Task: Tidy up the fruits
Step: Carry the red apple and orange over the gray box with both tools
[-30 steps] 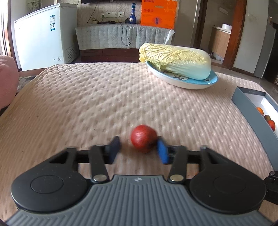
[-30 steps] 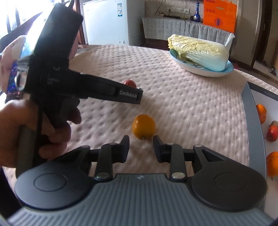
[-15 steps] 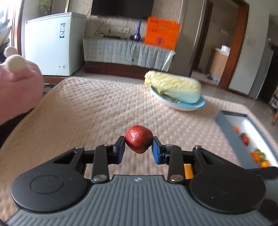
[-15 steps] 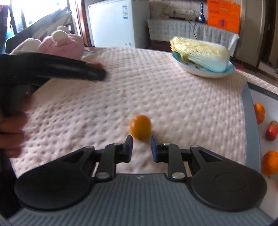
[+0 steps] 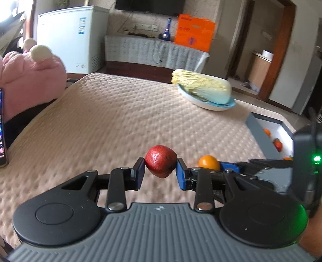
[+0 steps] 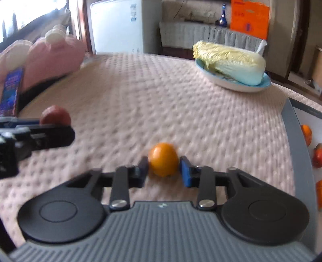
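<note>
While bare quilted cloth (image 5: 120, 121) stretches wide toward the cabbage (image 5: 203, 86) on its plate (image 5: 209, 104), the grey tray (image 5: 255, 129) lines the right edge, with three fruits visible inside. Left gripper (image 5: 160, 171) pinches one red fruit (image 5: 160, 163), lifted. Right gripper (image 6: 163, 171) brackets one smooth orange (image 6: 163, 159), jaws opening.

Bright daylight comes in from the window (image 6: 30, 18) at the top left, both pictures look blurry and smeared, and their edges bend round like a fish bowl.
</note>
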`<state>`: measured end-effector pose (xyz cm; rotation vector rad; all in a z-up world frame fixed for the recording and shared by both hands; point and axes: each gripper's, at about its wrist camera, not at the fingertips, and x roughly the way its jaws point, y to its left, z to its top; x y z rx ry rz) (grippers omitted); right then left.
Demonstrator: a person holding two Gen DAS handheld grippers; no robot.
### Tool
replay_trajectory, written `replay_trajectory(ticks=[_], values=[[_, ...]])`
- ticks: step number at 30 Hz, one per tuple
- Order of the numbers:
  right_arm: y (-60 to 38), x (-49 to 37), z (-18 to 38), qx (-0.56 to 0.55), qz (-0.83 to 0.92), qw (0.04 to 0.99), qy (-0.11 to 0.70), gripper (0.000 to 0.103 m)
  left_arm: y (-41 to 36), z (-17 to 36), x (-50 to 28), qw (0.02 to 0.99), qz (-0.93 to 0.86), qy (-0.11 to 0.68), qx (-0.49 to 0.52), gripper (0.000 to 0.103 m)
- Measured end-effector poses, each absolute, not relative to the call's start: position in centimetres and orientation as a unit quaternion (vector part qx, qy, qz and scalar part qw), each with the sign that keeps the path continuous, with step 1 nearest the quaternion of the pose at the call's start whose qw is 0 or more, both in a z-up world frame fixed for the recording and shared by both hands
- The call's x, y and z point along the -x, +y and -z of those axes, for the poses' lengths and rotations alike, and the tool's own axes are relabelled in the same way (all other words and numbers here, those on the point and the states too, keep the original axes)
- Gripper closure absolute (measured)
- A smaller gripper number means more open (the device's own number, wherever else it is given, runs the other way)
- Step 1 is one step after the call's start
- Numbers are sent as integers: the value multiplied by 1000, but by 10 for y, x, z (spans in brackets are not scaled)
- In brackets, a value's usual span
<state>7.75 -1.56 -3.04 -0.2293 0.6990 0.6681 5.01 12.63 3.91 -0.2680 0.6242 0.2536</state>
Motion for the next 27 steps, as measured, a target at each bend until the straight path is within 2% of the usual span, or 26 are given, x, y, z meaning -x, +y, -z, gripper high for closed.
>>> replay_trajectory(ticks=[9, 19, 27], values=[[-65, -64, -5, 48, -344, 885, 309, 69, 112, -37, -61, 939, -123, 304, 108, 65], [-155, -55, -34, 8, -309, 910, 276, 69, 54, -36, -82, 945, -76, 301, 101, 65], [-225, -63, -34, -26, -240, 932, 270, 69, -2, -39, -92, 954, -10, 289, 80, 65]])
